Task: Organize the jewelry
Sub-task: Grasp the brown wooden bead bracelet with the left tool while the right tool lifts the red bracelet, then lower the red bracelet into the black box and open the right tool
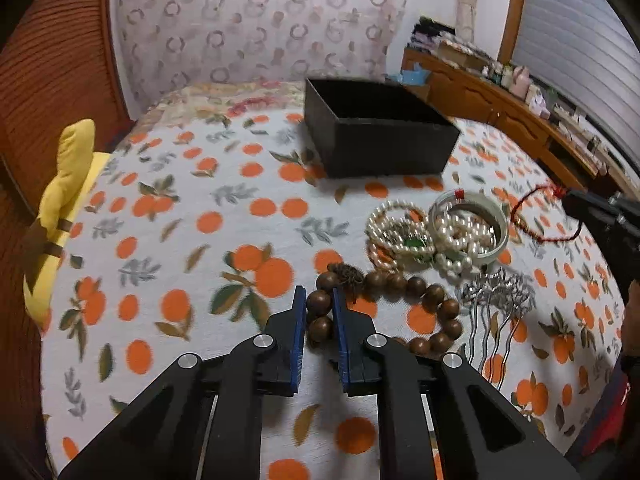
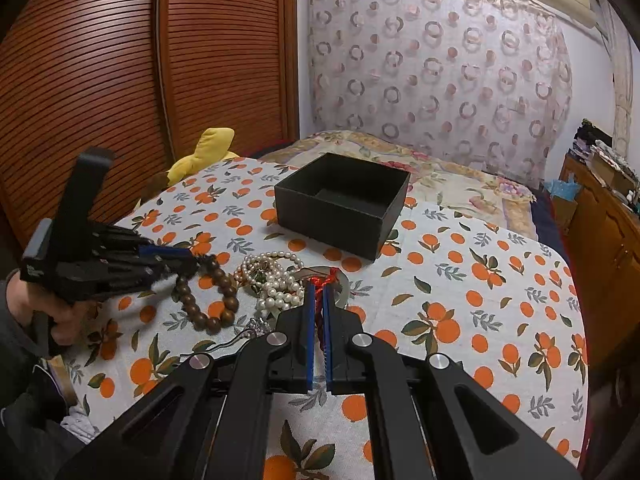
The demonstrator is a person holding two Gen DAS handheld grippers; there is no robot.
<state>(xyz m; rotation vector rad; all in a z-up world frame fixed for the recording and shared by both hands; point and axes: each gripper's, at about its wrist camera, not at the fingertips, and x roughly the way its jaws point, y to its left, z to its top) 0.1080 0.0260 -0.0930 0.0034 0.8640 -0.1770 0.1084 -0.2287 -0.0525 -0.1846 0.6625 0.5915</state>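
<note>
My left gripper (image 1: 319,300) is shut on the brown wooden bead bracelet (image 1: 416,286), which lies on the orange-print cloth; it also shows in the right wrist view (image 2: 208,300). My right gripper (image 2: 318,292) is shut on a red string bracelet (image 2: 320,282), seen as a red loop in the left wrist view (image 1: 536,216). Between them lie pearl strands (image 1: 400,236), a pale jade bangle (image 1: 470,220) and silver hair combs (image 1: 496,296). An open black box (image 1: 376,128) stands farther back; it is empty in the right wrist view (image 2: 344,200).
A yellow plush toy (image 1: 68,200) lies at the cloth's left edge by a wooden slatted wardrobe (image 2: 120,80). A wooden shelf with clutter (image 1: 520,100) runs along the right. A floral quilt (image 2: 440,172) lies behind the box.
</note>
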